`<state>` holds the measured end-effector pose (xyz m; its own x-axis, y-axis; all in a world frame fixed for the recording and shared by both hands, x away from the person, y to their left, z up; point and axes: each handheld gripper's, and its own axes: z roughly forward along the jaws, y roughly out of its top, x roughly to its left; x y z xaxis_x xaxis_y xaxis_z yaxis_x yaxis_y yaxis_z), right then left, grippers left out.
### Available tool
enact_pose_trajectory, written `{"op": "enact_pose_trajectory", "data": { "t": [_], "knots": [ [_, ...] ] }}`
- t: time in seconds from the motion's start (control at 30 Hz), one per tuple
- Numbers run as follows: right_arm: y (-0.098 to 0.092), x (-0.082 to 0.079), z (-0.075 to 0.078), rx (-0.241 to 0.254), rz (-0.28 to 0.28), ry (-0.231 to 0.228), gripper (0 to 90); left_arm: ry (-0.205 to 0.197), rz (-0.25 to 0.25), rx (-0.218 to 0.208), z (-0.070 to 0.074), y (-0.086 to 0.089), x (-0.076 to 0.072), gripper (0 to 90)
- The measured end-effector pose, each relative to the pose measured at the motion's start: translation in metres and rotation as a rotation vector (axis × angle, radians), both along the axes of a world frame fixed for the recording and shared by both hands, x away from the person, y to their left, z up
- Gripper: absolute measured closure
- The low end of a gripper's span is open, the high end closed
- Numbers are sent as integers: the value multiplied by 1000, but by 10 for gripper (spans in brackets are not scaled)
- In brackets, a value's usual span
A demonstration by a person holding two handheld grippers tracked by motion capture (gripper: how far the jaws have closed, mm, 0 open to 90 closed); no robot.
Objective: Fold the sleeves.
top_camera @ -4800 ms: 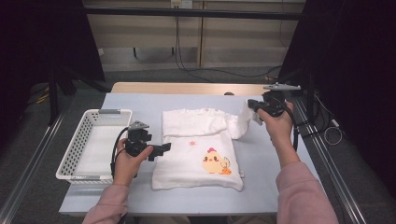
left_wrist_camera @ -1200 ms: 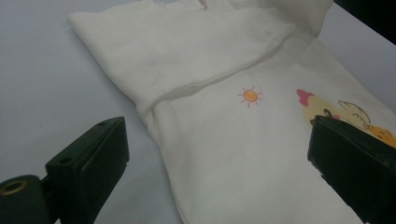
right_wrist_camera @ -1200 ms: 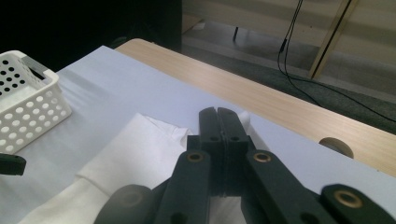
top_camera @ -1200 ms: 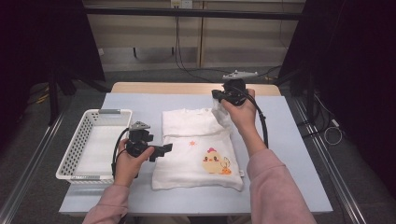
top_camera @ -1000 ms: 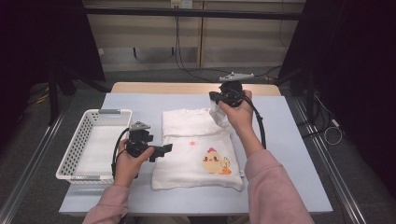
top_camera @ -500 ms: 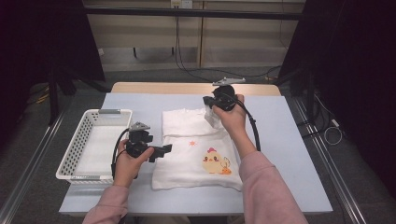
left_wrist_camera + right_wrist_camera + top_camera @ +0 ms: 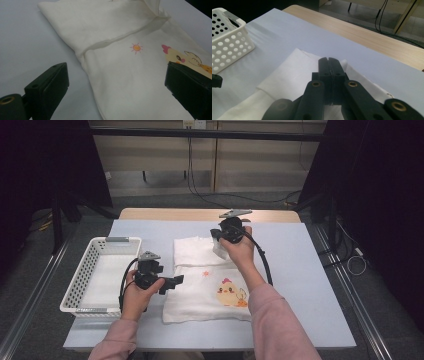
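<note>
Two claws work on one white shirt (image 7: 207, 285) spread at the middle of the desk (image 7: 310, 285), its chick print toward the near edge. The right claw (image 7: 218, 236) has come in from the right edge of the desk over the last few seconds, carrying the shirt's right sleeve (image 7: 220, 251) with it, and now sits low over the far half of the shirt. In the right gripper view its jaws are pressed tight together with the white cloth bunched beneath and around them, so it reads as gripping the sleeve, though the pinch itself is hidden. The sleeve that lay out toward the right edge is now folded inward over the shirt's body, which suggests this fold is nearly set down and a release comes next. The left claw (image 7: 176, 281) has kept its place at the shirt's left edge, jaws wide apart, touching nothing. A white basket (image 7: 80, 285) waits by the left edge.
</note>
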<state>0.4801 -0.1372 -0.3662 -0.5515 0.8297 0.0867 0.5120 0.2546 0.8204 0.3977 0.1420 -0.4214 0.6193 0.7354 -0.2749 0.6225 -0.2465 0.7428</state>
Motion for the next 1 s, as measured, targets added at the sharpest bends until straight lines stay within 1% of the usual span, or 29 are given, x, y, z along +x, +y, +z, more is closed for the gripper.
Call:
{"op": "enact_pose_trajectory", "data": {
  "t": [0.1,0.13,0.17,0.2,0.23,0.27,0.3,0.33,0.4,0.43,0.47,0.5,0.57,0.6,0.63,0.67,0.7,0.77,0.8,0.83,0.93,0.97,1.0],
  "knots": [
    [5,2,-5,1,12,4,900,-1,2,0,0,-1,0,57],
    [7,2,-6,3,15,7,900,-4,-38,48,0,2,1,57],
    [9,3,-8,8,21,8,898,-4,-2,8,-1,-2,0,57],
    [10,3,-9,11,18,11,894,1,-2,3,-2,-2,0,57],
    [12,4,-11,19,20,14,881,-2,0,7,-2,-2,0,57],
    [13,4,-12,23,27,14,853,-2,-37,59,-1,1,2,57],
    [15,4,-13,30,22,17,786,3,0,10,-2,-2,0,57],
    [15,4,-14,35,22,17,708,-2,-1,4,-2,-3,0,57],
    [16,3,-14,26,12,20,638,0,-3,2,-1,-3,0,57],
    [15,2,-14,24,5,22,566,-5,0,8,-1,-2,0,57],
    [13,2,-13,25,-2,29,549,-6,1,9,-1,-2,0,57],
    [10,1,-13,16,-9,30,541,-5,-1,9,-1,-2,0,57],
    [5,0,-13,26,-23,31,495,-6,0,9,-1,-2,0,57],
    [2,-1,-14,28,-21,40,491,-4,0,7,-1,-3,0,57],
    [0,-2,-15,21,-24,48,481,14,0,1,0,-3,-1,57],
    [-2,-2,-17,13,-23,53,479,-13,-27,45,0,-1,1,57],
    [-4,-3,-20,8,-23,58,479,-2,-2,11,-1,-4,-1,57],
    [-9,-4,-27,0,-34,70,481,8,-6,11,-1,-4,-1,57],
    [-11,-4,-30,-1,-36,74,499,7,-7,12,-1,-5,-1,57],
    [-13,-5,-35,1,-39,91,527,-4,-6,16,-1,-5,-1,57],
    [-19,-5,-48,-8,-43,118,560,-6,-7,16,-2,-5,-1,57],
    [-20,-6,-53,-11,-46,133,567,-6,-28,50,-1,-3,0,57],
    [-22,-5,-58,-6,-40,145,593,11,-49,61,-1,-2,0,57]
  ]
}}
